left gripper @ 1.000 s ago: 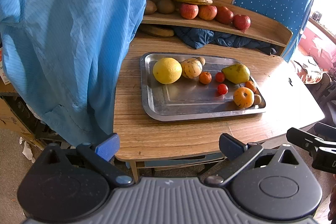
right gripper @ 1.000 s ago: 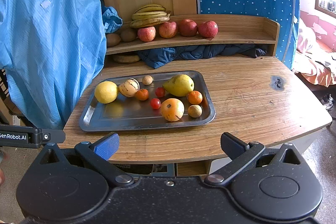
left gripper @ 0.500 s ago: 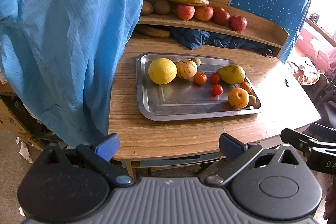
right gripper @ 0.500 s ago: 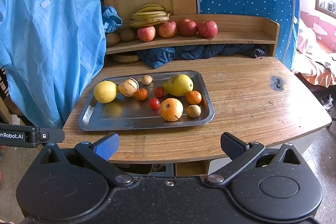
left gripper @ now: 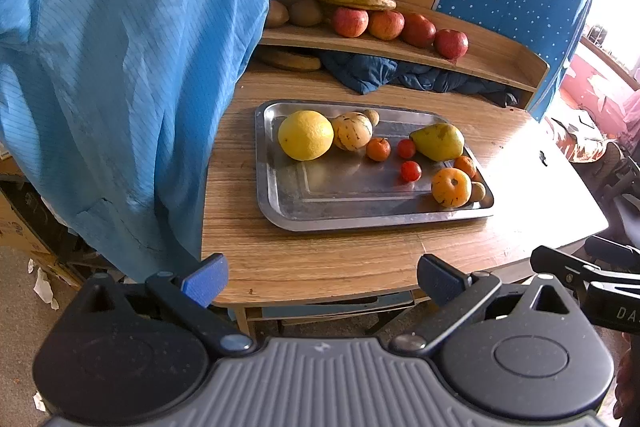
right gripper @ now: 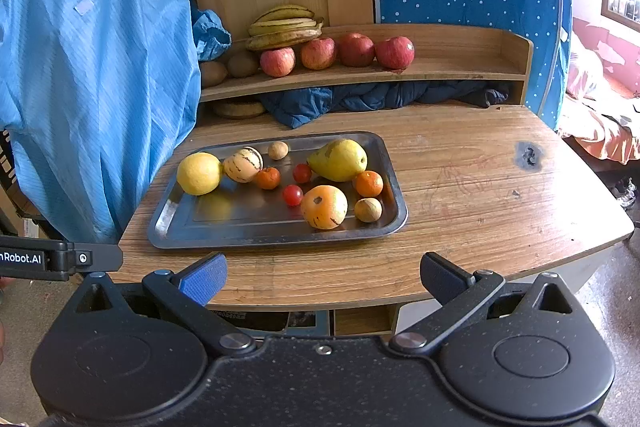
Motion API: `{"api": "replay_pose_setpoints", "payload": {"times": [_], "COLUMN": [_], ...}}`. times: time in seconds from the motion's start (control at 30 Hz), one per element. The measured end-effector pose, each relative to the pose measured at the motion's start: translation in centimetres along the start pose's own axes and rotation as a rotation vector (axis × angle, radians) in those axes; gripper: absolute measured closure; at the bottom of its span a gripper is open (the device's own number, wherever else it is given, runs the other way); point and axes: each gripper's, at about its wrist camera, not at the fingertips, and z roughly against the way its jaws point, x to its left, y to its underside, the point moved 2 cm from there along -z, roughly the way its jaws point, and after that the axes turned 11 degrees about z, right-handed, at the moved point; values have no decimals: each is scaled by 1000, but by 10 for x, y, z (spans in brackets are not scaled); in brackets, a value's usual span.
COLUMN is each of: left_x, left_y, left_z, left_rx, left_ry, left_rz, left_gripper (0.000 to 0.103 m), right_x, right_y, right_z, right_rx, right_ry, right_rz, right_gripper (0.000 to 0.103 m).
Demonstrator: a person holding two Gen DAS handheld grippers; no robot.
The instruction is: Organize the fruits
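On the worktop [right gripper: 460, 195] lies a steel tray [right gripper: 176, 211] gathering loose fruit: lemon [right gripper: 199, 173], pear [right gripper: 338, 159], perhaps tomatoes [right gripper: 293, 195]. Short of its edge, left tool [left gripper: 320, 277] and right tool [right gripper: 322, 277] hover spread, empty, ready to pick.

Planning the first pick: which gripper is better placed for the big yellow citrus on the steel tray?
Left, probably. The big yellow citrus sits at the steel tray's left end, nearer the left gripper. The right gripper faces the tray's right half. Both jaws are open and empty.
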Motion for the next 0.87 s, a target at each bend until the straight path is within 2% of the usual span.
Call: {"api": "replay_pose_setpoints", "payload": {"times": [0.2, 0.57, 0.87], "left_x": [0, -1, 2], "left_y": [0, -1, -3], "left_z": [-2, -6, -7], "left_rx": [16, 23, 26], "left_ry": [22, 16, 49], "left_rz": [10, 23, 60], "left_gripper": [1, 1, 1], "right_x": [1, 0, 1], "right_y": [-2, -5, -6], "right_z": [-5, -8, -12], "right_rx": [8, 19, 28], "right_ry": [-2, -5, -4], "right_rz": [0, 2, 7], "right_gripper": [1, 1, 1]}}
